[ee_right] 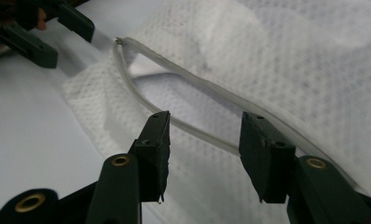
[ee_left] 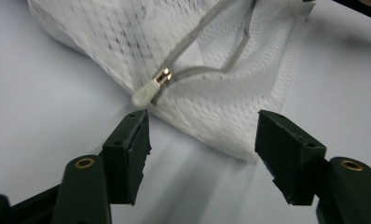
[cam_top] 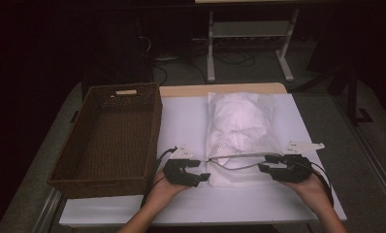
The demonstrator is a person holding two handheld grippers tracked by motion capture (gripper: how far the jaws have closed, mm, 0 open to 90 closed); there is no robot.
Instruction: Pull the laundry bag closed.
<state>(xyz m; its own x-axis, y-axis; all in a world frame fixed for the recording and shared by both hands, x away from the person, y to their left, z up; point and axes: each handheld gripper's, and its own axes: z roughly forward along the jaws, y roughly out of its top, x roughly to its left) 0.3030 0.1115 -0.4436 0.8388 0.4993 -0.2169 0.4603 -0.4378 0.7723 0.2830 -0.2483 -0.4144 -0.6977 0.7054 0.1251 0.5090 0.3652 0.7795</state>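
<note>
The white mesh bag lies between the open left tool and open right tool.

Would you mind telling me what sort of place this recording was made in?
Probably a lab or workshop set up for recording: a white work table with a wicker basket and mesh laundry bag laid out, bare table legs and loose cables on the carpeted floor behind.

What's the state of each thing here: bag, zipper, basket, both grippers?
mesh bag: lying flat, full of white contents
zipper: open, gaping
zipper pull: at the left end, free
basket: upright, empty
left gripper: open, short of the pull
right gripper: open, astride the zipper's lower edge
</note>
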